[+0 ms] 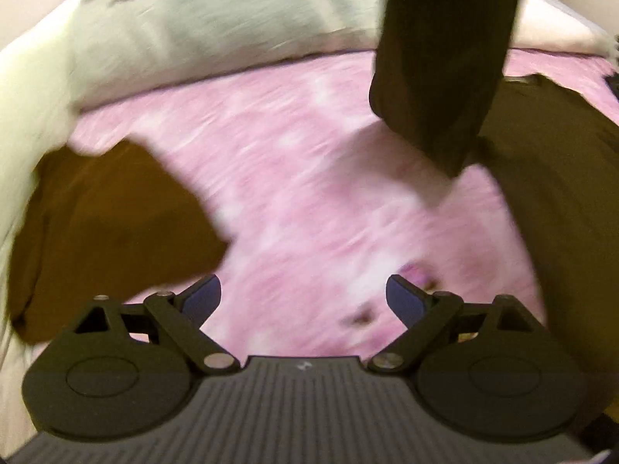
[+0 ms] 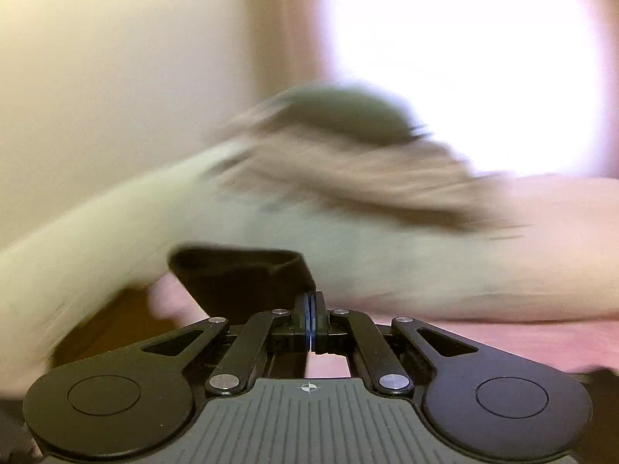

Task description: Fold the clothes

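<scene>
**Two dark garments in play, one lifted**

One dark garment (image 1: pixel 445 58) hangs over the far right part of the bed (image 1: pixel 309 193), its lower end just above the pink bedspread. In the right wrist view its edge (image 2: pixel 240 278) sits pinched between the closed pads of the right hand-held gripper (image 2: pixel 311 309). Judgement: it is raised so the cloth hangs straight before a fold.

Second dark piece (image 1: pixel 561 193) lies along the bed's right edge; a brown garment (image 1: pixel 108 224) lies at the left edge.

Left hand-held gripper (image 1: pixel 303 297) stands wide with nothing between its pads, over bare bedspread near the front edge. Judgement: likely headed for the hanging end.

Pale pillows (image 1: pixel 193 38) line the far edge.

No legible brand or writing; frames blurred.
</scene>
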A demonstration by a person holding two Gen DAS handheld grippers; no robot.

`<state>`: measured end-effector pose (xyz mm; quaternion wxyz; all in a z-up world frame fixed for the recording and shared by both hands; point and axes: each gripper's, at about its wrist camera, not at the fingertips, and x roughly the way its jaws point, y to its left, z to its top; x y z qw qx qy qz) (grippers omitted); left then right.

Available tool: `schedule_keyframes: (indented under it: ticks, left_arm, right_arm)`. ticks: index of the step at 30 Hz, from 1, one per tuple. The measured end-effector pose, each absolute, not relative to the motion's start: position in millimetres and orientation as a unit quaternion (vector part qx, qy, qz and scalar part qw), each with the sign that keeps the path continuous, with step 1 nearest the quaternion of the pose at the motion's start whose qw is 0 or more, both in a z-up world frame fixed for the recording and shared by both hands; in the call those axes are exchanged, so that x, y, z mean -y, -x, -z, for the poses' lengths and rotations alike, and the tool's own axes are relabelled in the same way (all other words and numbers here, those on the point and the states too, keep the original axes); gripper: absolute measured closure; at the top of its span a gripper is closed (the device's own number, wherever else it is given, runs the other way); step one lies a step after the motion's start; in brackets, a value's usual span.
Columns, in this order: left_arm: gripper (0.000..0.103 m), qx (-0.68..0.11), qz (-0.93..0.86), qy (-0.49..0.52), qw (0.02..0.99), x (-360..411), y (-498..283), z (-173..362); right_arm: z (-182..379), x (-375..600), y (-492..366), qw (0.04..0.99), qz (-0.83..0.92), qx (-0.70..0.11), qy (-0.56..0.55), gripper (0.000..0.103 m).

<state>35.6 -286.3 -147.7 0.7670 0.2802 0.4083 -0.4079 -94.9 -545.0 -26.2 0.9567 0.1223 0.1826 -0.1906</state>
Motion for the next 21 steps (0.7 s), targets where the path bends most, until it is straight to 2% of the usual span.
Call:
schedule_keyframes:
  ticks: [4,6,8,10,11,16,21]
  left_arm:
    - [0.013,-0.407,0.435,-0.277,0.754,348,8,149]
    - [0.013,-0.417,0.447,-0.274,0.742,379,32,154]
    - [0.013,-0.420,0.455,-0.290,0.730,406,56,161]
    - [0.013,-0.414,0.464,-0.313,0.718,432,80,168]
    - [0.013,-0.410,0.468,-0.323,0.713,443,91,171]
    - [0.016,-0.387,0.474,-0.383,0.692,486,124,187]
    - [0.017,-0.348,0.469,-0.425,0.692,514,127,193]
  right_arm:
    - [56,648,203,0.908,0.337,-0.179,-0.172,0.103]
    - [106,696,244,0.871,0.381,-0.212,-0.228,0.103]
    - [164,739,270,0.814,0.410,-0.285,-0.296,0.102]
    - [196,758,291,0.784,0.429,-0.309,-0.326,0.059]
    - [205,763,301,0.781,0.429,-0.307,-0.336,0.030]
    - [208,775,328,0.788,0.383,-0.315,-0.364,0.028]
    - [211,794,313,0.809,0.330,-0.341,-0.348,0.028]
